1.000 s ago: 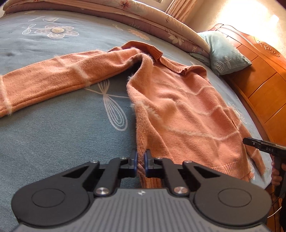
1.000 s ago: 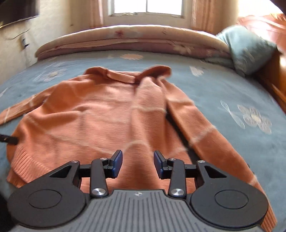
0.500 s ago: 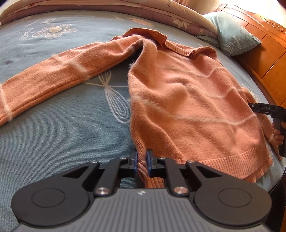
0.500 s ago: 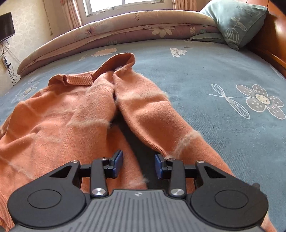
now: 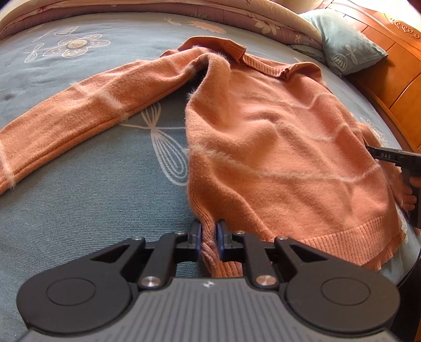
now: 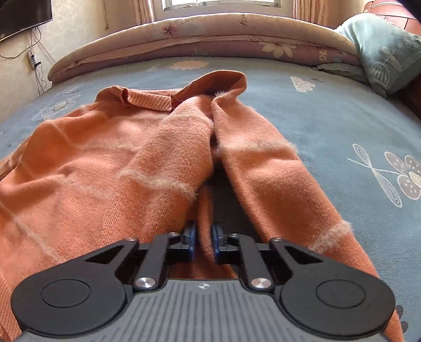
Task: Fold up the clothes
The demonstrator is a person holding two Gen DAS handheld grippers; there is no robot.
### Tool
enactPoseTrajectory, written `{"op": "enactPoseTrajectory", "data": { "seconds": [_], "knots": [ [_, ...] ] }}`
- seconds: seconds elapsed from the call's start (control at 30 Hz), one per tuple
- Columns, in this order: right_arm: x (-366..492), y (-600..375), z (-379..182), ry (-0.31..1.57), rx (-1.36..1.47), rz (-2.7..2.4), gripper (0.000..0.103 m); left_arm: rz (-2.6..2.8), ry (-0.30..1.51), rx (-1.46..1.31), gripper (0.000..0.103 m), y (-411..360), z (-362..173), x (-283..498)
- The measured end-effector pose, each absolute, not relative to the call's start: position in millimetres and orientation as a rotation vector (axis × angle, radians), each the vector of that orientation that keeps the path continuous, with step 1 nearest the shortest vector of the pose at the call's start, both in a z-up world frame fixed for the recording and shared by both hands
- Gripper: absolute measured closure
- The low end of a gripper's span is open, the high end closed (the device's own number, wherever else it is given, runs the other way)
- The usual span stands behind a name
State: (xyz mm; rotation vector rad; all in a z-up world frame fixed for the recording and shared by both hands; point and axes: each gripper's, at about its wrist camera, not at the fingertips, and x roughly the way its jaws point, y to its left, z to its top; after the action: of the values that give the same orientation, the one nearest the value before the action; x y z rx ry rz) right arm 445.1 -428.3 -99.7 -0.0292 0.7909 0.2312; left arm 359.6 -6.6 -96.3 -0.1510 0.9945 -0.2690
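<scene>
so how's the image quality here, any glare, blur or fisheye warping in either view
Left wrist view: sharp, sun glare on the wooden headboard, bed edges bowed by the fisheye. Right wrist view: window blown out, sweater slightly soft at the left edge, horizon curved.

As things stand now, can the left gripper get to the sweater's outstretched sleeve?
Probably not yet. The left gripper is shut on the sweater at its hem corner. The outstretched sleeve lies uncovered on the bedspread, so only that grip hinders it.
</scene>
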Motion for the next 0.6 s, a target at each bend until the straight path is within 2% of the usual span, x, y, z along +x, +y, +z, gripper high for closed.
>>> {"op": "enactPoseTrajectory", "data": {
  "seconds": [0.1, 0.3, 0.47, 0.6],
  "knots": [
    [440.9, -444.6, -89.6, 0.753, -0.038, 0.129, 0.094, -0.268, 0.997, -0.144, 0.09, -7.6, -96.0, 360.2],
    [442.4, -485.9, -97.8, 0.805, 0.06, 0.013, 0.095, -0.264, 1.001, -0.13, 0.089, -9.5, -95.4, 361.3],
    [439.8, -478.1, -90.8, 0.809, 0.051, -0.019, 0.094, -0.26, 1.001, -0.122, 0.089, -10.8, -94.8, 360.8],
    [416.4, -480.0, -78.0, 0.796, 0.073, 0.007, 0.088, -0.26, 1.003, -0.126, 0.089, -10.4, -94.6, 360.8]
  ]
}}
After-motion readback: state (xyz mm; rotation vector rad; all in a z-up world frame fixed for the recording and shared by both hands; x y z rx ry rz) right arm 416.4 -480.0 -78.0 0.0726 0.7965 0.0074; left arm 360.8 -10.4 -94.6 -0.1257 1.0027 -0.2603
